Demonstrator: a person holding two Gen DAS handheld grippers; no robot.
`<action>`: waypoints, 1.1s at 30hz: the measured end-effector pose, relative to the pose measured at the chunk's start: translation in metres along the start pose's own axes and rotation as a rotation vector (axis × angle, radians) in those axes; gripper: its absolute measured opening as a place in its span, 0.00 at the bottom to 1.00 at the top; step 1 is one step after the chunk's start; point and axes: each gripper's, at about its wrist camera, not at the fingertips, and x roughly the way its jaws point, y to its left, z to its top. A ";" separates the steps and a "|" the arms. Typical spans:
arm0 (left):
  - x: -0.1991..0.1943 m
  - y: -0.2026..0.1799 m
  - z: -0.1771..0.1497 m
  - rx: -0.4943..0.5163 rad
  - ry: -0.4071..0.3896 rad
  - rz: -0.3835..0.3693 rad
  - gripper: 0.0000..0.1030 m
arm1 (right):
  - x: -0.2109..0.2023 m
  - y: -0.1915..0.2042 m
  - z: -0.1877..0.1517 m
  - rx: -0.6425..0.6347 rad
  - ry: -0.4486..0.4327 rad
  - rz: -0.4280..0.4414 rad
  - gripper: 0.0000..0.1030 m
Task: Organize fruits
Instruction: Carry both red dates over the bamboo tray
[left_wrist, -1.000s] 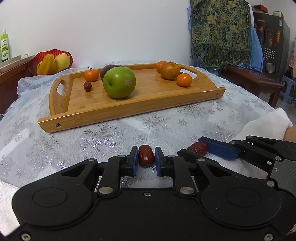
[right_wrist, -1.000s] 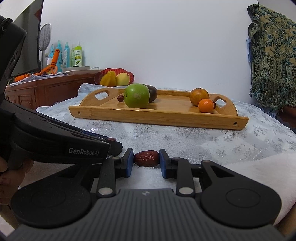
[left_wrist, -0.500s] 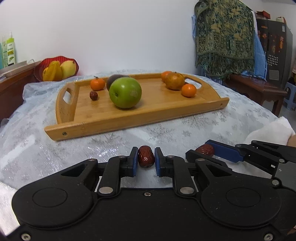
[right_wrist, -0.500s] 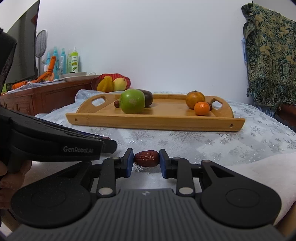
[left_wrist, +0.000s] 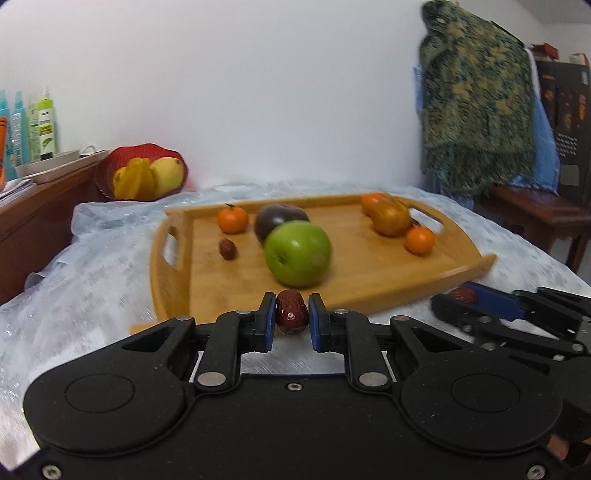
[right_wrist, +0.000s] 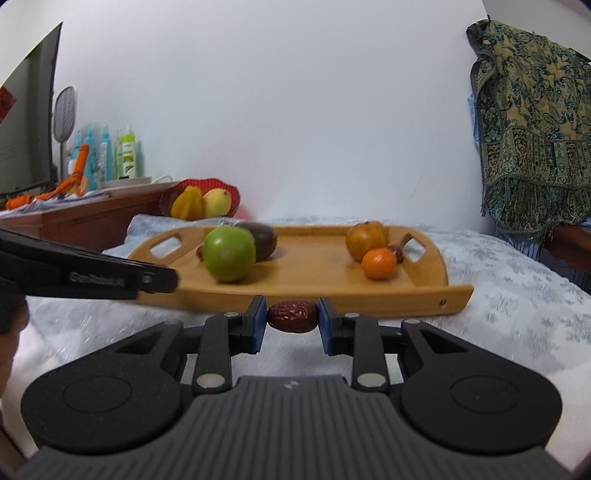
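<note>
My left gripper (left_wrist: 291, 319) is shut on a red date (left_wrist: 291, 317), held just in front of the wooden tray (left_wrist: 369, 273). My right gripper (right_wrist: 291, 317) is shut on another red date (right_wrist: 291, 316) near the tray's front edge (right_wrist: 332, 299); it also shows in the left wrist view (left_wrist: 461, 297). On the tray lie a green apple (left_wrist: 297, 253), a dark purple fruit (left_wrist: 277, 218), small oranges (left_wrist: 232, 219) (left_wrist: 419, 240), a brownish-orange fruit (left_wrist: 391, 218) and a loose date (left_wrist: 228, 249). The left gripper's body (right_wrist: 92, 277) shows in the right wrist view.
The tray stands on a table with a white snowflake cloth (right_wrist: 517, 288). A red basket of yellow fruit (left_wrist: 144, 173) sits at the back left on a wooden cabinet (left_wrist: 33, 221) with bottles. A patterned cloth (left_wrist: 476, 122) hangs at the right over a side table.
Both grippers have lifted and moved forward toward the tray, each still holding its date. The tray now looms larger and closer in both views.
</note>
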 end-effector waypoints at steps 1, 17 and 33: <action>0.002 0.003 0.003 -0.004 -0.003 0.009 0.17 | 0.003 -0.003 0.003 0.003 -0.006 -0.003 0.33; 0.053 0.037 0.036 -0.085 0.045 0.077 0.17 | 0.054 -0.033 0.032 0.090 0.008 -0.012 0.34; 0.095 0.041 0.050 -0.105 0.100 0.101 0.17 | 0.104 -0.041 0.047 0.153 0.119 -0.067 0.34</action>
